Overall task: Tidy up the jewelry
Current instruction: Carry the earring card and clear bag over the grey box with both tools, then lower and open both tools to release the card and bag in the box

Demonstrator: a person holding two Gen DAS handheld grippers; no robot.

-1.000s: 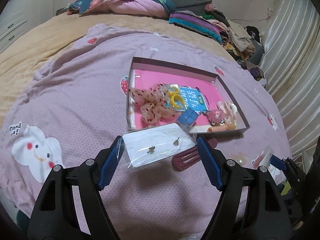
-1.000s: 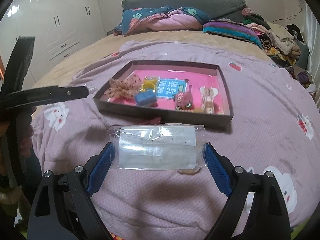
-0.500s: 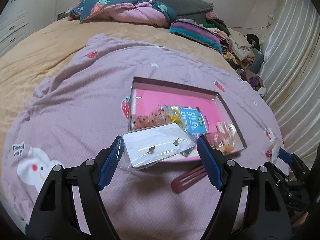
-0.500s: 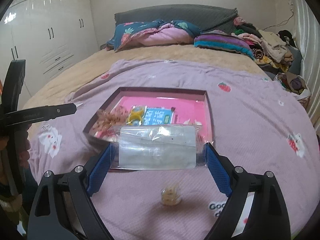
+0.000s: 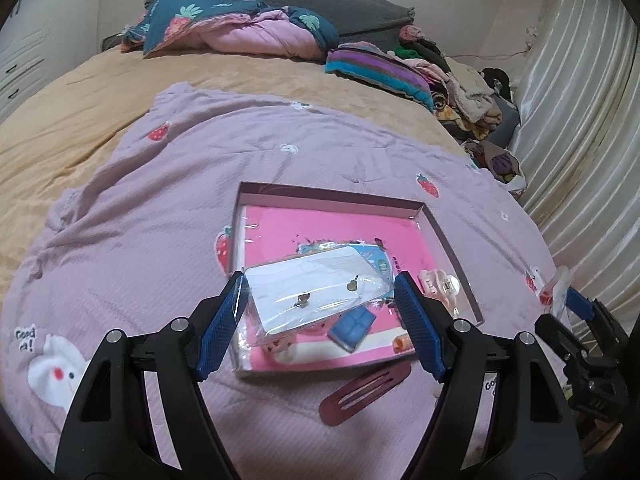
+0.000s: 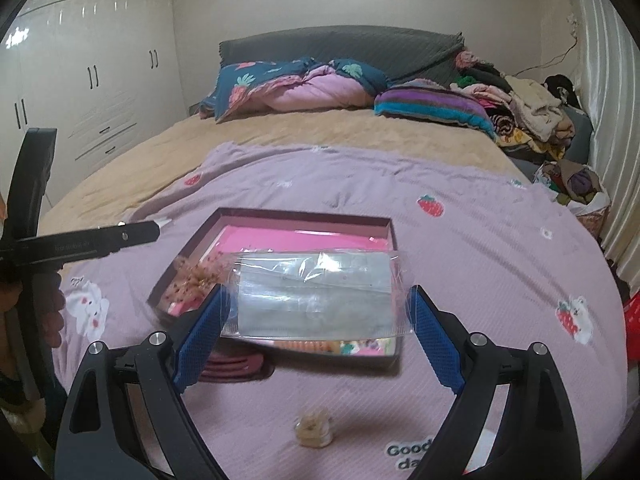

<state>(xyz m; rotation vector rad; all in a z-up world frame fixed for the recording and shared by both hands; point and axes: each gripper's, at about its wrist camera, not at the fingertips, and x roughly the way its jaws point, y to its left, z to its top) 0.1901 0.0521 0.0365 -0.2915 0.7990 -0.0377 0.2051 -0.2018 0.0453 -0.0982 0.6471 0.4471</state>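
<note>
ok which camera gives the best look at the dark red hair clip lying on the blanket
The left wrist view. There the dark red hair clip lies whole and unblocked on the purple blanket, just in front of the tray. In the right wrist view only part of the clip shows, blurred, behind the right claw's left finger.

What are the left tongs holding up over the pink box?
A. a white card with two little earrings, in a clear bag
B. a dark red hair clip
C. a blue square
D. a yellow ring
A: the left tongs pinch a clear bag with a white earring card above the pink box, while the dark red hair clip lies on the blanket.
</note>
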